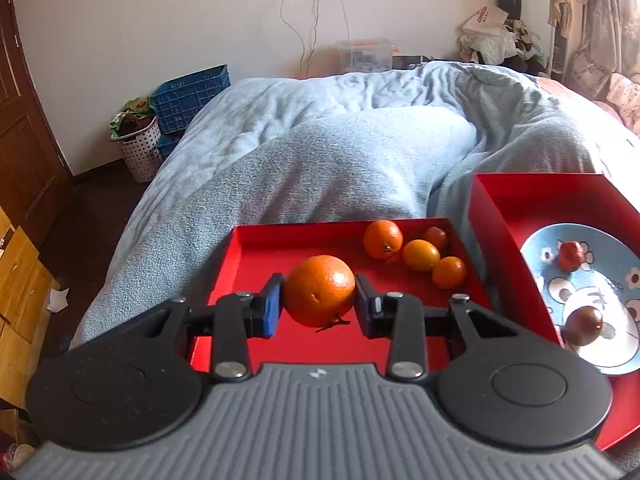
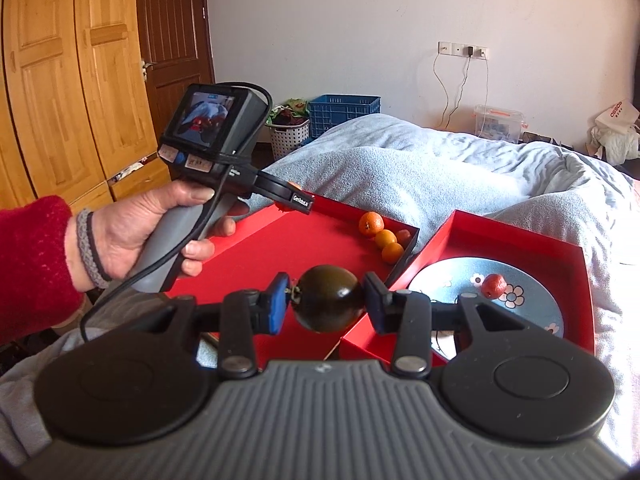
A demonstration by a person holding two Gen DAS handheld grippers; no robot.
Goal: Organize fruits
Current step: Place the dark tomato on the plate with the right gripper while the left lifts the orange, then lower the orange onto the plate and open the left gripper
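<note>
Our left gripper clamps the big orange above the red tray; our right gripper grips a dark fruit beside that tray.

Two trays lie side by side on the bed. The left tray holds three small fruits together in its far right corner, with a large orange nearer the front. The right tray holds a plate, and on the plate lie two fruits, well apart.
</note>
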